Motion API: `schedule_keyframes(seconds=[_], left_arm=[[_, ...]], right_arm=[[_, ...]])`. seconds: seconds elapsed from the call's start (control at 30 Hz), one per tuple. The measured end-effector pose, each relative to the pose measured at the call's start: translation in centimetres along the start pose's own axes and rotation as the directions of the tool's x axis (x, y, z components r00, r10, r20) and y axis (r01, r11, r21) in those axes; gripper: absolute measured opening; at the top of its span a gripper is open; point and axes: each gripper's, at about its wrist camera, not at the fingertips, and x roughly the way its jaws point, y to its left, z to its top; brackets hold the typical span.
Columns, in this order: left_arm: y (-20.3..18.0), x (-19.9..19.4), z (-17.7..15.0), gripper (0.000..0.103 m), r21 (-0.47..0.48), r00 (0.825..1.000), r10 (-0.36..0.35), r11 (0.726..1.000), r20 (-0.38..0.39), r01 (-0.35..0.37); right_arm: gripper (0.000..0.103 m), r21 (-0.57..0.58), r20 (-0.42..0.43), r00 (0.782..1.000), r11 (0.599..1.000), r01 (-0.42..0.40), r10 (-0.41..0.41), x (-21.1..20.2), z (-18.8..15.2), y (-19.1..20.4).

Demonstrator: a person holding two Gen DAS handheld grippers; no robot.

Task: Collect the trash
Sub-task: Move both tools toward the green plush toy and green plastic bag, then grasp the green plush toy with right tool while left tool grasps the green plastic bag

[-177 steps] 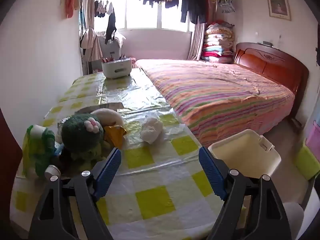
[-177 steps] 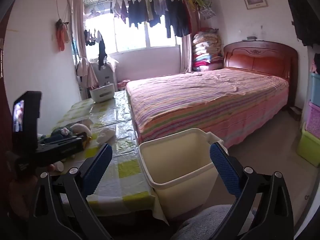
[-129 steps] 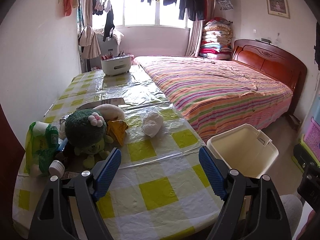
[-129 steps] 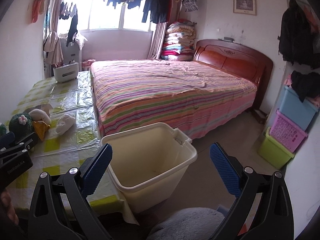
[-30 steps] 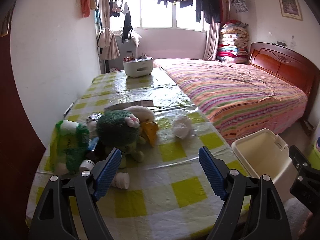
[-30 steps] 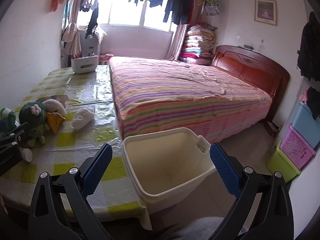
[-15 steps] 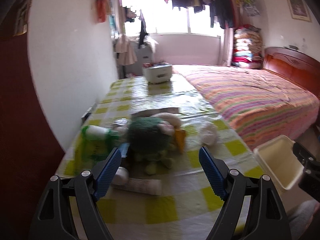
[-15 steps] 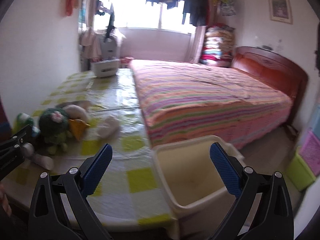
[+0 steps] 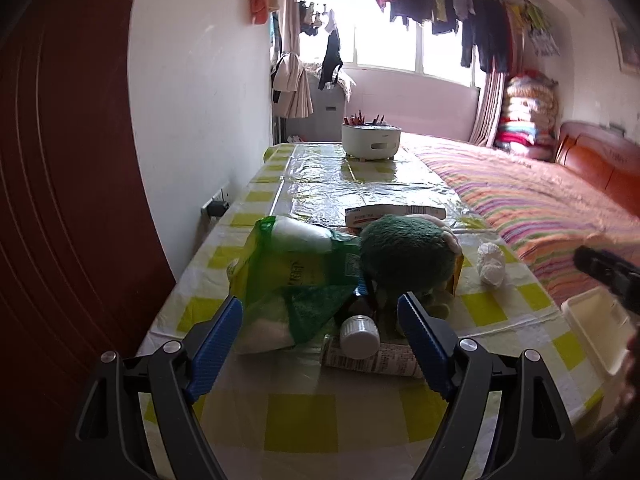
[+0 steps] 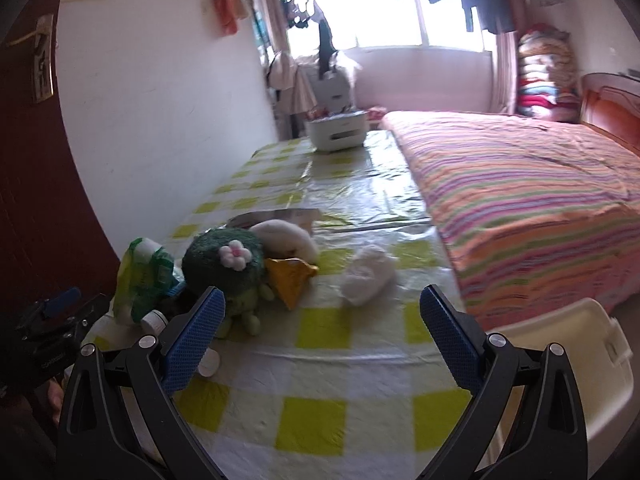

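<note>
Well, nothing collected yet: the cream bin (image 10: 560, 344) beside the desk (image 10: 312, 364) shows no trash in the part visible. Both tools, left tool (image 9: 320, 336) and right tool (image 10: 320, 328), hang wide open and empty. Trash sits on the desk: crumpled white tissue (image 10: 366, 274), green plastic bag (image 9: 288, 276), yellow wrapper (image 10: 290, 276), a capped bottle (image 9: 360, 332), crowded around a green plush toy (image 9: 404, 252).

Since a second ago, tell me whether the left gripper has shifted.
Yes. The left gripper has swung left and closer: against the plush toy, it now frames the green bag and capped bottle, and the bin sits at the right edge.
</note>
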Motion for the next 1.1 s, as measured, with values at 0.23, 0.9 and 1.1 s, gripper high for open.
schedule_keyframes(seconds=[0.23,0.9,1.1], left_arm=[[0.9,1.2,-0.4,0.078,-0.008,1.0,0.01,1.0,-0.013,-0.011],[4.8,3.8,-1.6,0.078,-0.111,0.993,0.03,0.993,-0.117,-0.044],[4.8,4.4,-1.7,0.078,-0.119,0.99,0.029,0.992,-0.135,-0.045]], right_arm=[[0.097,-0.15,-0.087,0.99,0.981,-0.126,0.114,4.8,1.9,4.5],[0.077,-0.096,-0.313,0.911,0.945,-0.313,0.27,16.3,3.1,9.0],[0.067,-0.075,-0.27,0.916,0.942,-0.327,0.297,14.5,2.9,8.3]])
